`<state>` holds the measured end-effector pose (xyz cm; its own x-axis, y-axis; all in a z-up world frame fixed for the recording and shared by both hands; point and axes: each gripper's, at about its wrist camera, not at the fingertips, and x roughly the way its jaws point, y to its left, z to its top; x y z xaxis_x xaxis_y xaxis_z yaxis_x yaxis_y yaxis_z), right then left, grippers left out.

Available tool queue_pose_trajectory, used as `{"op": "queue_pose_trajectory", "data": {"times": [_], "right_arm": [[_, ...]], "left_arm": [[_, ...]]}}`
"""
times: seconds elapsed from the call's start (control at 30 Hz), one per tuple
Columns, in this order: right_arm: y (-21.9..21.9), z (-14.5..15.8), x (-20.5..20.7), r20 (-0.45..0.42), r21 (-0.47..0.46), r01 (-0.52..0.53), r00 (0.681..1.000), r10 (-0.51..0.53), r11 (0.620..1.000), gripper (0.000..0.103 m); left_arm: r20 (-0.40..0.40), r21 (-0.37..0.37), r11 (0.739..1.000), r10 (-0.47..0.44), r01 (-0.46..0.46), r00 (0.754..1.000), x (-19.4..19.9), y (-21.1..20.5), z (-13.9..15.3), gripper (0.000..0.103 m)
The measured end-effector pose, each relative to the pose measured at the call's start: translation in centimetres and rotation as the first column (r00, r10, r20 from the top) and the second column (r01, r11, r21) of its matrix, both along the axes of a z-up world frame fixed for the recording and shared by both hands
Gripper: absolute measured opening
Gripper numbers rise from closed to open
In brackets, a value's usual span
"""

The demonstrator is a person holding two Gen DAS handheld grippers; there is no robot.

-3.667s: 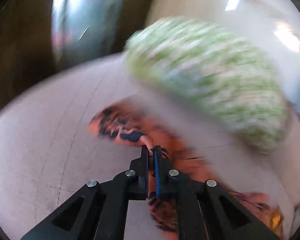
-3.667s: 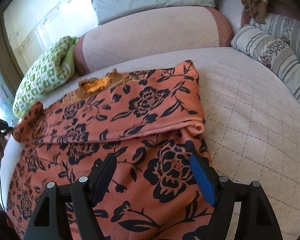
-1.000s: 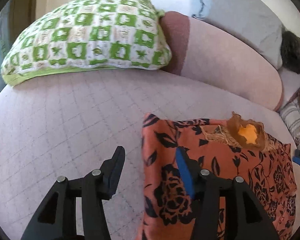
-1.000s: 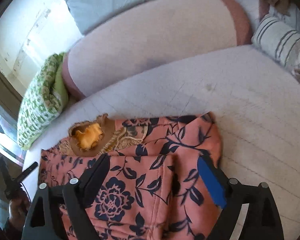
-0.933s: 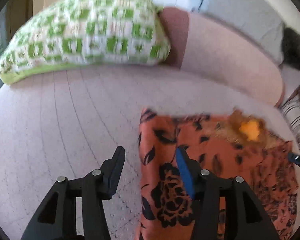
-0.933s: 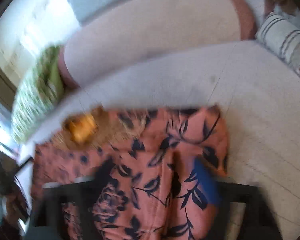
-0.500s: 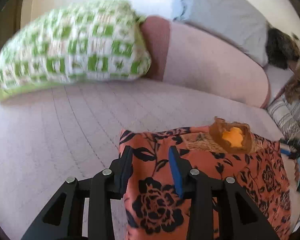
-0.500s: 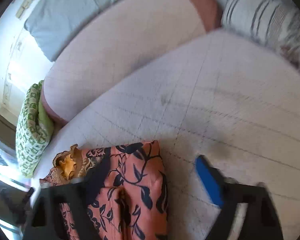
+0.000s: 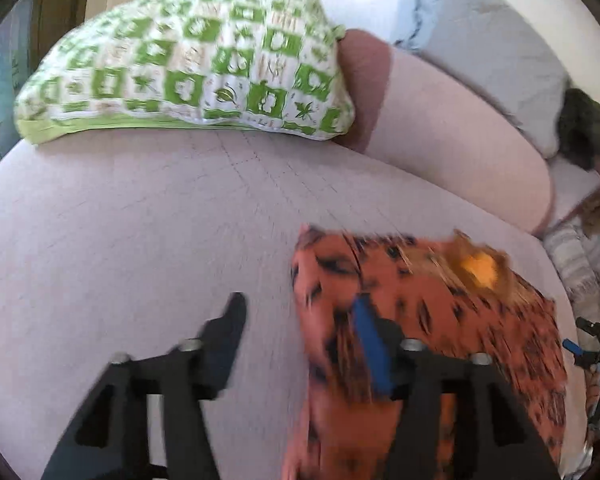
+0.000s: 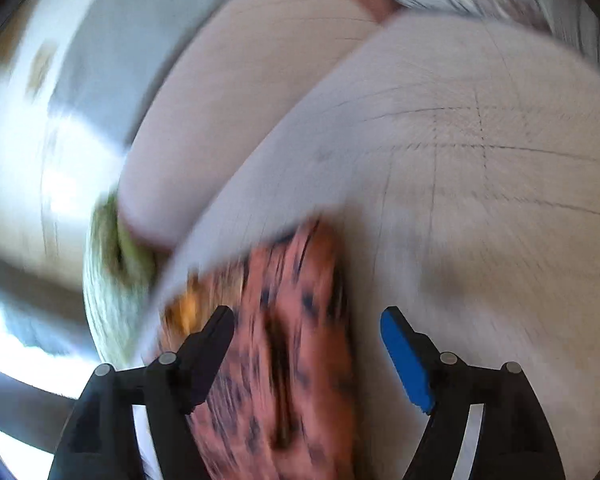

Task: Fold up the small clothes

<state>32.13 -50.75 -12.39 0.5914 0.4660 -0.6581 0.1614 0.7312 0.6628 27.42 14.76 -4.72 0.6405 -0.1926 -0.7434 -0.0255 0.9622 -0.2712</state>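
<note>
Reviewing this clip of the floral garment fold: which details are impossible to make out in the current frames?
- Right wrist view: motion blur smears the floral garment; its folds and print are unreadable.
- Left wrist view: the garment's near end runs off the bottom edge behind the left gripper.
- Left wrist view: the right gripper sits tiny at the right rim; its opening shows only in its own view.

- One orange floral garment (image 9: pixel 440 312), folded, on the bed.
- One green-and-white checked pillow (image 9: pixel 196 64).
- One pink bolster (image 9: pixel 452 136).
- One grey-blue pillow (image 9: pixel 488 52).
- One striped cushion (image 9: pixel 580 264), partly visible at the edge.
- Two grippers: left gripper (image 9: pixel 300 320), right gripper (image 10: pixel 308 320).
</note>
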Motion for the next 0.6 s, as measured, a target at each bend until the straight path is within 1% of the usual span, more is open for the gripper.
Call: {"op": "queue_pose_trajectory", "data": {"times": [0.03, 0.07, 0.13, 0.17, 0.2, 0.23, 0.3, 0.33, 0.37, 0.4, 0.43, 0.47, 0.5, 0.53, 0.57, 0.6], "right_arm": [[0.5, 0.5, -1.7, 0.005, -0.042, -0.032, 0.999, 0.032, 0.999, 0.079], [1.1, 0.7, -3.6, -0.01, -0.089, -0.068, 0.998, 0.068, 0.994, 0.079], [2.0, 0.9, -6.7, -0.018, -0.14, -0.126, 0.992, 0.124, 0.982, 0.079], [2.3, 0.9, -7.8, -0.02, -0.161, -0.138, 0.99, 0.136, 0.977, 0.079], [2.4, 0.7, -8.1, -0.023, -0.161, -0.141, 0.99, 0.14, 0.977, 0.079], [2.0, 0.4, -8.3, -0.024, -0.125, -0.127, 0.992, 0.125, 0.984, 0.079], [2.0, -0.1, -7.1, -0.017, -0.065, -0.102, 0.995, 0.102, 0.993, 0.079], [2.1, -0.9, -5.9, -0.04, -0.041, -0.098, 0.995, 0.097, 0.994, 0.075], [2.5, -1.8, -4.8, -0.095, -0.017, -0.1, 0.991, 0.098, 0.995, 0.064], [3.1, -3.1, -3.9, -0.169, -0.026, -0.116, 0.98, 0.11, 0.993, 0.022], [3.2, -3.6, -3.7, -0.192, -0.066, -0.103, 0.977, 0.088, 0.993, 0.022], [2.9, -3.5, -3.8, -0.193, -0.04, -0.07, 0.979, 0.061, 0.997, 0.022], [2.6, -2.8, -4.4, -0.175, -0.037, -0.029, 0.984, 0.022, 0.999, 0.025], [2.7, -1.8, -5.3, -0.136, -0.062, -0.01, 0.991, 0.002, 0.998, 0.034], [2.8, -0.9, -6.4, -0.103, -0.07, -0.023, 0.995, 0.015, 0.997, 0.046], [3.0, -0.4, -7.5, -0.103, -0.068, -0.056, 0.993, 0.049, 0.996, 0.087]], "left_arm": [[0.005, -0.008, 1.0, -0.014, 0.014, 1.0, -2.1, 0.2, 0.4, 0.061], [-0.002, -0.009, 1.0, -0.03, 0.03, 1.0, -3.7, 0.2, 0.7, 0.062], [-0.024, -0.022, 0.998, -0.061, 0.06, 0.998, -8.1, 0.3, 0.7, 0.064], [-0.043, -0.022, 0.997, -0.081, 0.08, 0.996, -10.2, 0.1, 0.4, 0.065], [-0.055, -0.013, 0.996, -0.091, 0.09, 0.994, -11.4, -0.2, 0.3, 0.065], [-0.062, -0.005, 0.995, -0.095, 0.095, 0.994, -12.9, -0.3, 0.0, 0.065], [-0.087, 0.001, 0.996, -0.093, 0.093, 0.992, -15.5, -0.6, -0.6, 0.065], [-0.1, -0.009, 0.997, -0.076, 0.075, 0.992, -16.3, -0.4, -0.8, 0.065], [-0.108, -0.031, 0.998, -0.06, 0.057, 0.992, -17.3, -0.2, -0.9, 0.065], [-0.112, -0.051, 0.998, -0.045, 0.04, 0.993, -17.9, 0.1, -1.1, 0.065], [-0.125, -0.058, 0.998, -0.02, 0.013, 0.992, -18.6, 0.3, -1.2, 0.065], [-0.135, -0.061, 0.998, -0.004, -0.004, 0.991, -18.8, 0.5, -1.3, 0.065], [-0.128, -0.068, 0.998, 0.002, -0.01, 0.992, -19.6, 0.7, -1.1, 0.065], [-0.114, -0.066, 0.998, 0.002, -0.009, 0.993, -20.2, 0.8, -0.8, 0.065], [-0.104, -0.058, 0.998, 0.003, -0.009, 0.995, -20.6, 0.9, -0.6, 0.065], [-0.105, -0.051, 0.999, 0.005, -0.01, 0.994, -21.0, 1.0, -0.3, 0.066]]}}
